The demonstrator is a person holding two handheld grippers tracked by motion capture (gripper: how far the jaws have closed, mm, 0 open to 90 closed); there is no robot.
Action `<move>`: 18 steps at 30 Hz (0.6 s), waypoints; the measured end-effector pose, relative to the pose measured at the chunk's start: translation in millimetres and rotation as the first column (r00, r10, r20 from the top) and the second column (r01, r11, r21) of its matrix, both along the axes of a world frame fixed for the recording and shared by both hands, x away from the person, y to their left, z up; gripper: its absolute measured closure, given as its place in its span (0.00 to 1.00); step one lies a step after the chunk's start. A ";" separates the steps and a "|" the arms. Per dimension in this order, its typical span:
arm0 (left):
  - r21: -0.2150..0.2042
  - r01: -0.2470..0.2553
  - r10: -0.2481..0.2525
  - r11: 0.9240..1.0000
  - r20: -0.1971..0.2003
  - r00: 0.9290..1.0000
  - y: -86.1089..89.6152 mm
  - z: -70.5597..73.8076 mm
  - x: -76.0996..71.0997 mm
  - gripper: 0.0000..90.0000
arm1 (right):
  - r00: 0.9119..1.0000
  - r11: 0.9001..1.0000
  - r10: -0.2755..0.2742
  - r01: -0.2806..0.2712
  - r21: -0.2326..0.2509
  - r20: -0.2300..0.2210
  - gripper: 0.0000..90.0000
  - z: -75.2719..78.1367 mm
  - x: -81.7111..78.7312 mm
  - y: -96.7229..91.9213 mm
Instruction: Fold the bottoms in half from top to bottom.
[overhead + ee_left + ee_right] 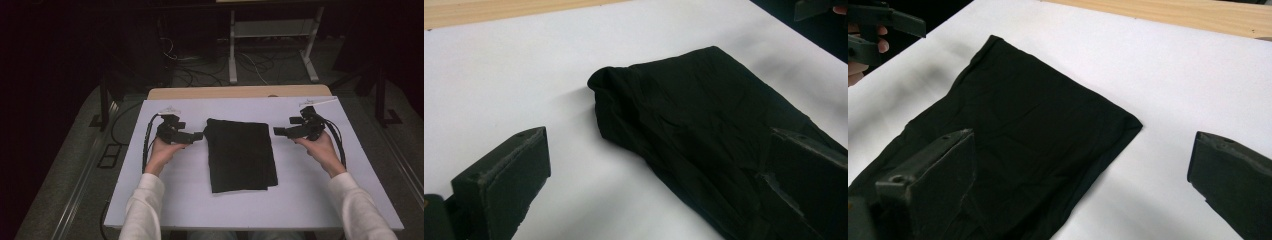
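A folded black cloth [241,155] lies flat in the middle of the white sheet [310,200]. My left gripper [198,135] hovers just off the cloth's far left corner, jaws wide apart with nothing between them. In the left gripper view the cloth [704,130] has a bunched corner, and that gripper [664,170] stands open over the cloth's near edge. My right gripper [278,131] hangs at the cloth's far right corner, also open and empty. In the right gripper view the cloth [1018,130] spreads smooth under and between the jaws of that gripper [1083,170].
The white sheet covers a wooden table whose far edge [240,92] shows bare. Beyond it stand a metal frame [272,45] and loose cables [200,70] on the floor. Cables trail from both grippers along the forearms.
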State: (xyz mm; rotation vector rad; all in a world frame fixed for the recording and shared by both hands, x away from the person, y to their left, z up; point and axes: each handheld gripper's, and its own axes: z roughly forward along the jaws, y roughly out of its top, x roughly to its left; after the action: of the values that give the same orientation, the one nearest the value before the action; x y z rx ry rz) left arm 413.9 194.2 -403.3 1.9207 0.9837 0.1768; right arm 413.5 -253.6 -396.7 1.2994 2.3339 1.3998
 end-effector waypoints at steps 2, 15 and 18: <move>0.003 -0.001 0.001 1.000 0.000 1.000 1.6 0.1 -4.1 0.00 | 1.000 1.000 -0.001 0.001 0.004 0.008 0.00 0.4 -3.9 -1.4; -0.020 0.017 -0.017 1.000 0.035 0.999 3.8 3.9 -33.5 0.00 | 1.000 1.000 0.003 -0.003 0.005 0.031 0.00 -4.7 -33.9 -5.4; -0.021 0.025 -0.024 0.999 0.051 0.998 3.1 5.0 -42.3 0.00 | 0.999 1.000 0.003 -0.003 0.002 0.043 0.00 -4.4 -42.6 -6.4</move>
State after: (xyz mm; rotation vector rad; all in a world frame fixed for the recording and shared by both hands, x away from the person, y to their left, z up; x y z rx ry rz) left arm 371.6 197.3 -398.3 1.8989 0.9248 0.1996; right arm 370.9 -260.0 -401.1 1.2536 2.3088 1.4171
